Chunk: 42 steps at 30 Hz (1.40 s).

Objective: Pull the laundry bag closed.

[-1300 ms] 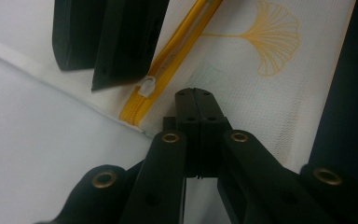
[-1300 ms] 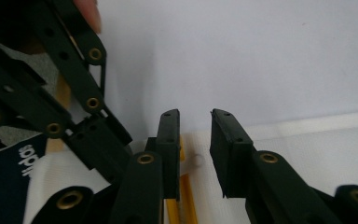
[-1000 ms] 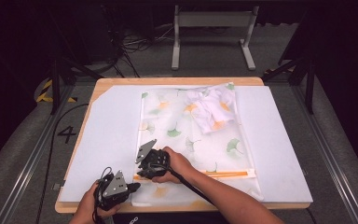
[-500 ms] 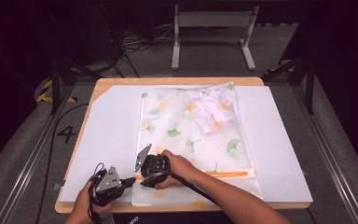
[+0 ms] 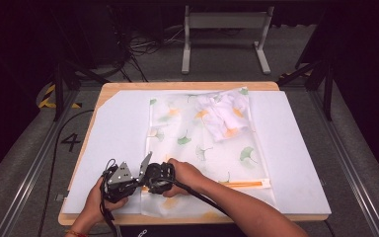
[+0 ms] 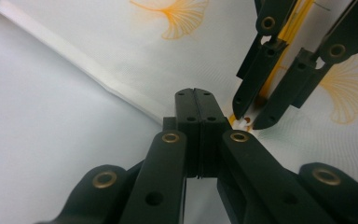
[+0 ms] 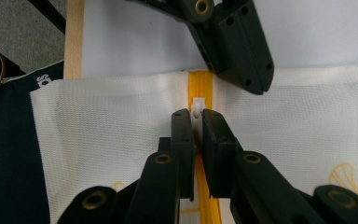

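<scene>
A: Bag (image 5: 205,148) lies flat on the white sheet (image 5: 113,133) over the worktop (image 5: 177,85), zip end toward the person. Zip (image 7: 200,84) is orange and runs along the near edge.

B: Gripper states?

A: Right gripper (image 7: 196,122) is clenched on the white slider (image 7: 197,106), jaws nearly together with the tab between them. Left gripper (image 6: 196,100) has its jaws pressed fully together at the bag's corner, by the zip end. I judge it is pinning the fabric, but can't confirm fabric between the pads.

B: Step?

A: Looks like running the slider along the zip. To do it well: keep the left anchoring the corner so the bag doesn't slide on the sheet, pull the right straight along the zip line, low and parallel to the worktop. Don't twist, or the tab may slip out of the jaws.

B: What do the views add?

A: Right gripper view shows the slider grip and the bag's mesh weave. Left gripper view shows the right jaws straddling the zip from the side. High view is too coarse for either, but gives the layout: white garment (image 5: 222,113) inside the bag at the far end, both hands at the near-left corner.
</scene>
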### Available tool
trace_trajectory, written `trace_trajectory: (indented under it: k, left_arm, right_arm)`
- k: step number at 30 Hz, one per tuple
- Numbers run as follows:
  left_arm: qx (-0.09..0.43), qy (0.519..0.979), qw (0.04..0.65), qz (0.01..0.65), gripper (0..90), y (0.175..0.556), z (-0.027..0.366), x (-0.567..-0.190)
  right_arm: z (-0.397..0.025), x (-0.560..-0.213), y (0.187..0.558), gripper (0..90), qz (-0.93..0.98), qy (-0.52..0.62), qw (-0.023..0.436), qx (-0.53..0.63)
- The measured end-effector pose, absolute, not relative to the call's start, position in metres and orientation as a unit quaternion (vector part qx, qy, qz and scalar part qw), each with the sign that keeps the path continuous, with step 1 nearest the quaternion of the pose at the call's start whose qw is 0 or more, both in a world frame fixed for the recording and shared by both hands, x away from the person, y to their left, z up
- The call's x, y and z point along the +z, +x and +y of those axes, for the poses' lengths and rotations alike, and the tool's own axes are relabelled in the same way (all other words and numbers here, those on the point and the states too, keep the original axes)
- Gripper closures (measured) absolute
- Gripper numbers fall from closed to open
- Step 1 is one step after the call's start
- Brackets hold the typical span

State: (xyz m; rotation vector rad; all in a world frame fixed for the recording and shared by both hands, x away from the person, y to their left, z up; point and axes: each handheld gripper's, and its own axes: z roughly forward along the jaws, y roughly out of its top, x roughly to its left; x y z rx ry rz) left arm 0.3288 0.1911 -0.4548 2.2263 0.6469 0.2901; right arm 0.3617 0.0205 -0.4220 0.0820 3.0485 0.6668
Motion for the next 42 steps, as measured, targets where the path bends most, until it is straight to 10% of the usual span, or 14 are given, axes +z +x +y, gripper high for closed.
trace_trajectory:
  k: [42]
  left_arm:
    - [0.107,0.866,0.408,0.269,90.0,0.327,0.190,-0.460]
  right_arm:
    - [0.032,-0.415,0.371,78.9,0.989,0.028,-0.022,0.144]
